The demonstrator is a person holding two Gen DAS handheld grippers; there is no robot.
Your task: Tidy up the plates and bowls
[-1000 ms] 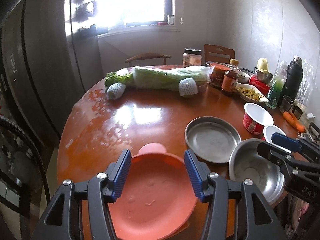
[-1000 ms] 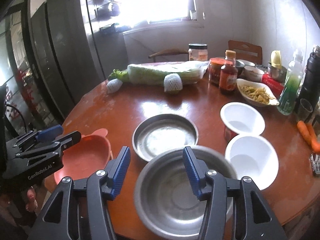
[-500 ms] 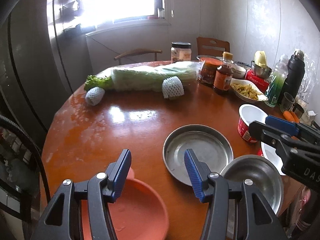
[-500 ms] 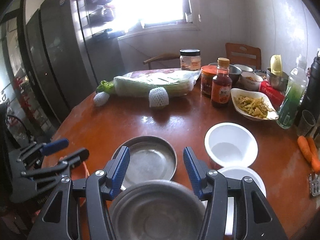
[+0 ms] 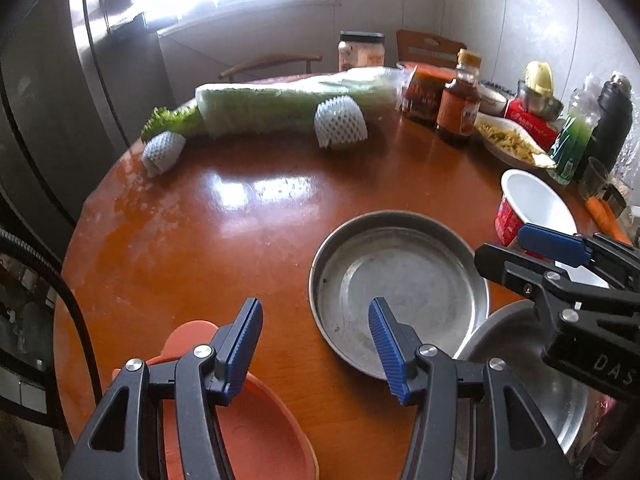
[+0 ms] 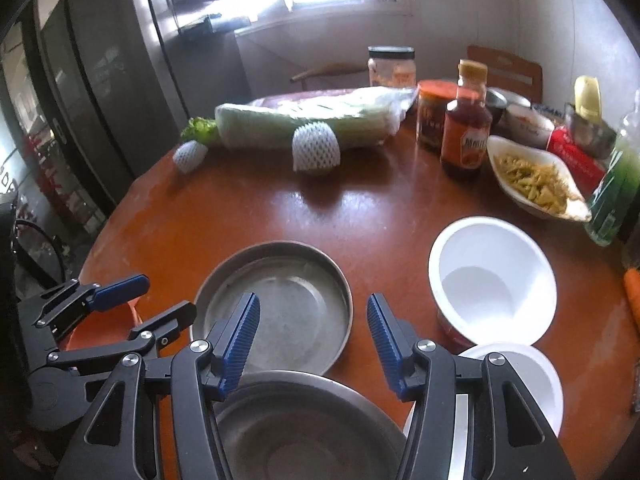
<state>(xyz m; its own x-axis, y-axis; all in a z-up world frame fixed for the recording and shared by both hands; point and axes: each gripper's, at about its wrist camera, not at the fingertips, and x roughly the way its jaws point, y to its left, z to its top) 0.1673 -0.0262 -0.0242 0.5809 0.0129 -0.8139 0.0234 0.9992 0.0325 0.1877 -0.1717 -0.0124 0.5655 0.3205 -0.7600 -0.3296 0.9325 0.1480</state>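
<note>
A shallow steel plate (image 5: 400,284) (image 6: 276,304) lies on the round wooden table (image 5: 208,232). A steel bowl (image 6: 308,428) (image 5: 536,392) sits at the near edge, under my right gripper (image 6: 314,340), which is open and empty. An orange plastic plate (image 5: 248,428) (image 6: 104,324) lies at the near left, under my left gripper (image 5: 316,344), also open and empty. Two white bowls (image 6: 492,280) (image 6: 528,380) stand to the right of the steel plate; the far one has a red outside (image 5: 528,212).
At the back lie a wrapped cabbage (image 5: 288,104) and two foam-netted fruits (image 5: 340,122). Jars, a sauce bottle (image 6: 466,128), a dish of food (image 6: 536,184), a green bottle, a black flask (image 5: 612,120) and carrots crowd the right side. A dark fridge stands left.
Both grippers have pulled back and risen, so the orange plate and the steel bowl have slid toward the bottom of their views. Both stay open and empty.
</note>
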